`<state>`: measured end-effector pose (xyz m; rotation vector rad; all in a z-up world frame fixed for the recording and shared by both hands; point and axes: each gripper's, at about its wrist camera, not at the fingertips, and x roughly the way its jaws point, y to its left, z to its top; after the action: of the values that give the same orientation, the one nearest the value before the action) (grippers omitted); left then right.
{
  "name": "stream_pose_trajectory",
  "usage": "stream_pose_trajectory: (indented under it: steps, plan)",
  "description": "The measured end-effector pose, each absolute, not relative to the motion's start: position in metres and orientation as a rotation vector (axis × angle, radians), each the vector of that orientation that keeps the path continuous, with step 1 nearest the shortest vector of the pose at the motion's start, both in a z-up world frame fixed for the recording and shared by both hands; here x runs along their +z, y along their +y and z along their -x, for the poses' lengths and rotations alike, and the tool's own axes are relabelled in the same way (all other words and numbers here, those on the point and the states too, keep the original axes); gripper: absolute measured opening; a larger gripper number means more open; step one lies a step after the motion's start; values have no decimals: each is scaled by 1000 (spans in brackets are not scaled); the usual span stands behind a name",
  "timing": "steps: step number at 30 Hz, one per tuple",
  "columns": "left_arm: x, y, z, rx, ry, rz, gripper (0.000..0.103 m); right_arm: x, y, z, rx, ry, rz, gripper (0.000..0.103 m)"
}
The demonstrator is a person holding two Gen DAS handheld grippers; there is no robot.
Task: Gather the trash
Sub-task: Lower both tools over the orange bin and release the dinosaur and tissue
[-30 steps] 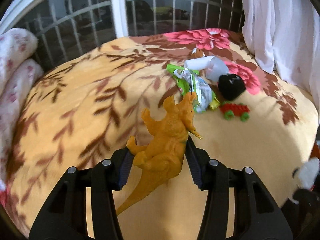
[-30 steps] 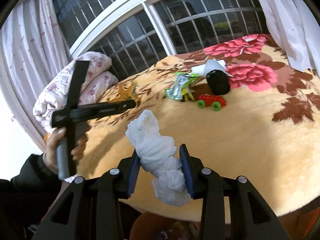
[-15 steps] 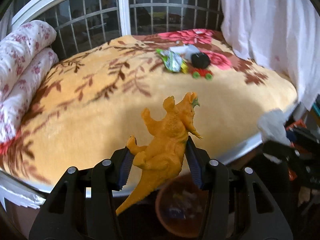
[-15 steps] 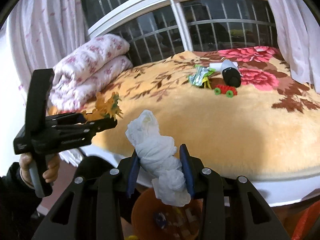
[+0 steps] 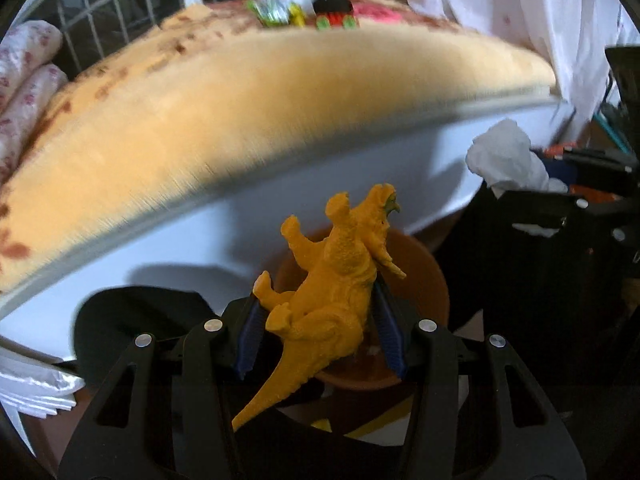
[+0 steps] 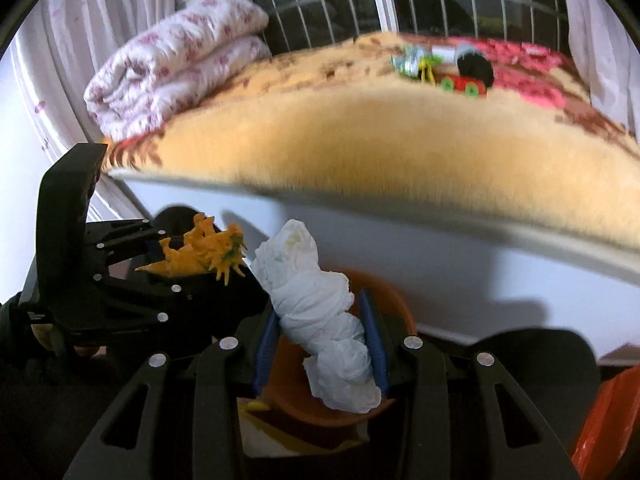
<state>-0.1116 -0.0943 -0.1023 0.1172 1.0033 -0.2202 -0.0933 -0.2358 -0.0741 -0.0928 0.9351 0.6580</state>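
Note:
My left gripper [image 5: 320,316] is shut on an orange toy dinosaur [image 5: 332,296] and holds it over a round orange bin [image 5: 424,280] on the floor beside the bed. My right gripper [image 6: 320,332] is shut on a crumpled white tissue [image 6: 320,312] above the same bin [image 6: 384,304]. The tissue also shows at the right of the left wrist view [image 5: 504,156]. The dinosaur and left gripper also show at the left of the right wrist view [image 6: 200,252].
The bed with its yellow floral blanket [image 5: 240,92] stands above and behind the bin. On its far side lie a green wrapper [image 6: 412,60], a red toy car [image 6: 464,82] and a black object [image 6: 476,66]. A folded quilt [image 6: 172,64] lies at the left.
Both grippers have dropped from bed height to below the mattress edge, still holding the dinosaur and the tissue. The orange bin is now right under them.

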Motion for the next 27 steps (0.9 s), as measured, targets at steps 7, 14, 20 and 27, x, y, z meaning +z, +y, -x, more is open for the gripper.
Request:
stream_pose_trajectory:
  steps: [7,14,20,27]
  plan:
    - [-152,-103,94,-255,1136,-152,48,-128,-229,74,621,1103,112,39]
    - [-186,-102,66,-246,1227,-167,48,-172,-221,50,573,1232,117,39]
    - [-208,-100,50,-246,1284,-162,49,-190,-216,41,555,1282,146,41]
    - [-215,-101,48,-242,1293,-165,74,-196,-212,40,532,1293,165,64]
